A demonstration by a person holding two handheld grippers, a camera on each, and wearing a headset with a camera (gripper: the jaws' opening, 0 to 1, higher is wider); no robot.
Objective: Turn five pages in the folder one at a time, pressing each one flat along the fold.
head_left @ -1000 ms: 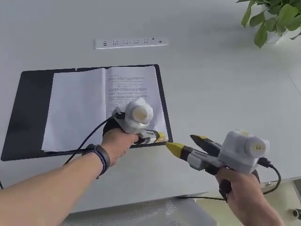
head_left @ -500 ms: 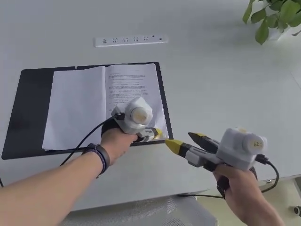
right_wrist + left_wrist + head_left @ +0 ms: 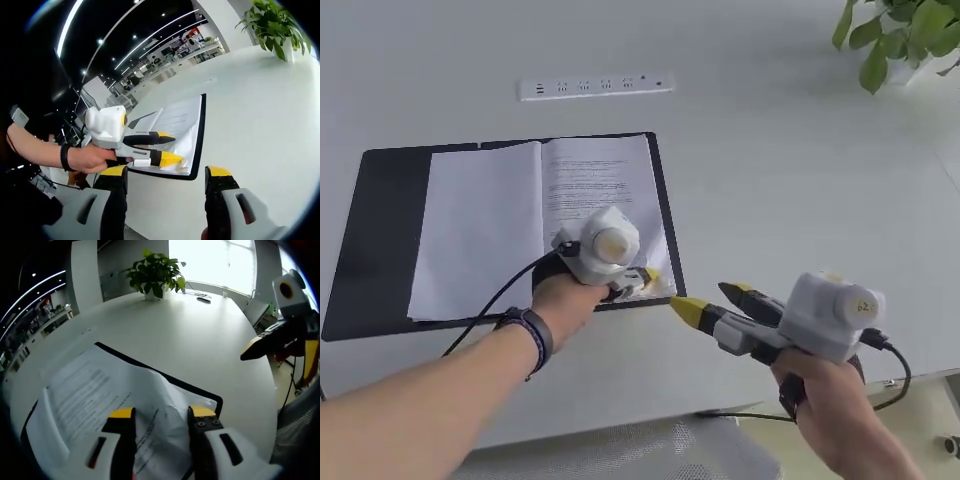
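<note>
White desk (image 3: 770, 150) all round, a white power strip (image 3: 595, 88) along the far side and a leafy green plant (image 3: 895, 35) far right. Left of centre lies the open black folder (image 3: 380, 230), sheets spread both ways.

Almost nothing has moved in the last second. The left tool (image 3: 650, 281) keeps to the near right corner of the white printed page (image 3: 600, 180). The right tool (image 3: 708, 298) hangs just off that corner, over bare desk. So this turn looks not yet begun; I'd say the person is still working for a hold.

From above, the left tool's body hides the corner. The left gripper view shows it: jaws part open, paper humped up between them, not plainly pinched. The right gripper view shows that tool side-on, and the right tool's own jaws wide apart, holding nothing.
</note>
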